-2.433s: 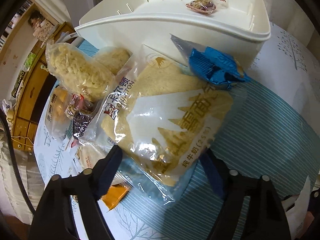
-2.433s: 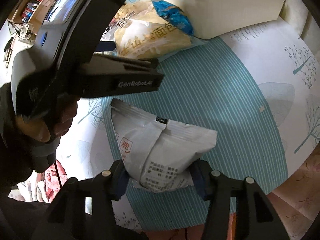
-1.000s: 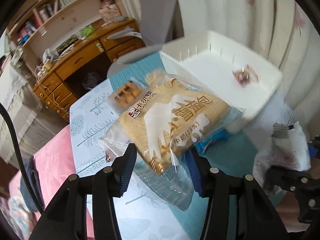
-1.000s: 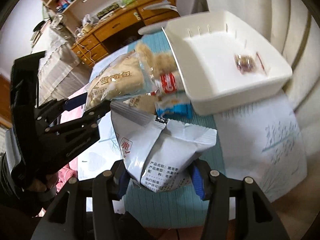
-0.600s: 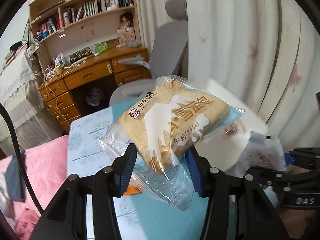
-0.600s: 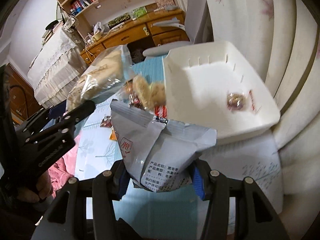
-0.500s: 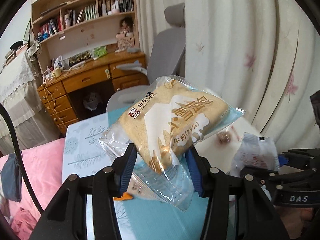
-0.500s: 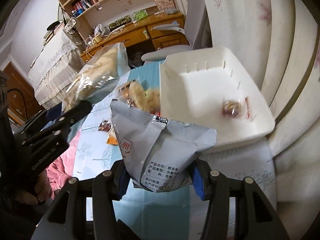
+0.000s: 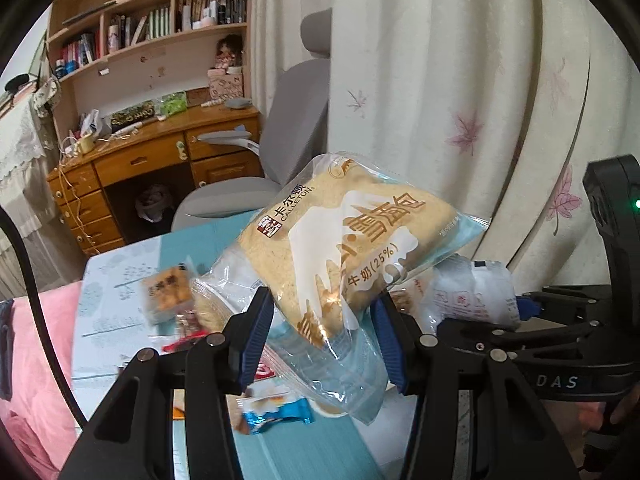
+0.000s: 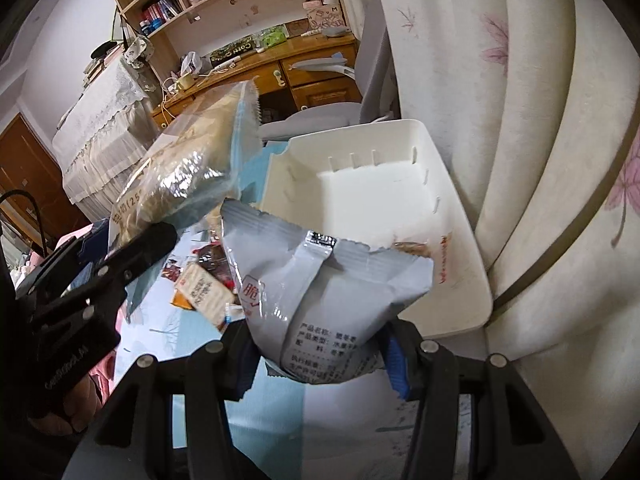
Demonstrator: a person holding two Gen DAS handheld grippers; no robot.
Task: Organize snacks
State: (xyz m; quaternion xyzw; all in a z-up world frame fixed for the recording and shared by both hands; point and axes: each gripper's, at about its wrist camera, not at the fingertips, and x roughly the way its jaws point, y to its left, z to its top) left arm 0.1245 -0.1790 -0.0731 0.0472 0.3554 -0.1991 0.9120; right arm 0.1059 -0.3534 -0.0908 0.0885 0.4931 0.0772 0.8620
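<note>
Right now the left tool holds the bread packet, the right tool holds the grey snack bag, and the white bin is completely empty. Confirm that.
Not quite: the white bin is not empty. The right wrist view shows a small wrapped snack lying inside it, partly hidden behind the grey snack bag. The rest stands: the left tool holds the bread packet and the right tool holds the grey bag.

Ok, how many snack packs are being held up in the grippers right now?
2. The bread pack is clamped in the left gripper, and the grey pouch is clamped in the right gripper. More snacks lie on the table, partly hidden.
</note>
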